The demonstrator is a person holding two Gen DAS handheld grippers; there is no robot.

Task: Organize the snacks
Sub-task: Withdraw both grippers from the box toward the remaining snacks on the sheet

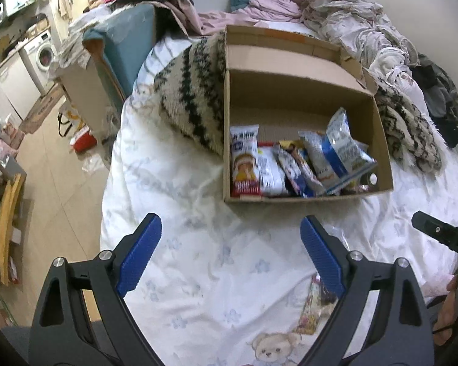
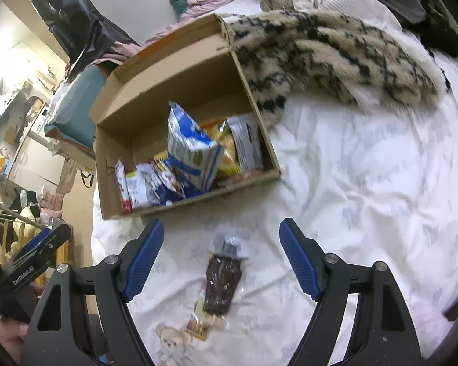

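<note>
**Cardboard box nearly filled, one snack left on the bed**

Cardboard walls of the open box [image 1: 305, 91] hold most of the snacks already: a row of packets [image 1: 290, 164] stands and leans along its near side, among them a white-and-red wrapper at the left and a tall blue-and-white bag [image 2: 189, 146] tilted toward the right. The far half of the box floor is bare. By that showing the sorting looks largely done.

What appears to remain is one dark snack packet [image 2: 223, 286], lying flat on the white bed sheet [image 2: 366, 167] just near of the box. Its wrapper is clear and crinkled at the far end, with a dark, speckled bar inside; it partly overlaps a printed bear on the sheet.

The right gripper [image 2: 221, 256] hangs over this packet with its blue pads apart, holding nothing. The left gripper [image 1: 230, 253] is likewise spread wide and empty, over bare sheet, the packet's edge showing beside its right finger.
</note>
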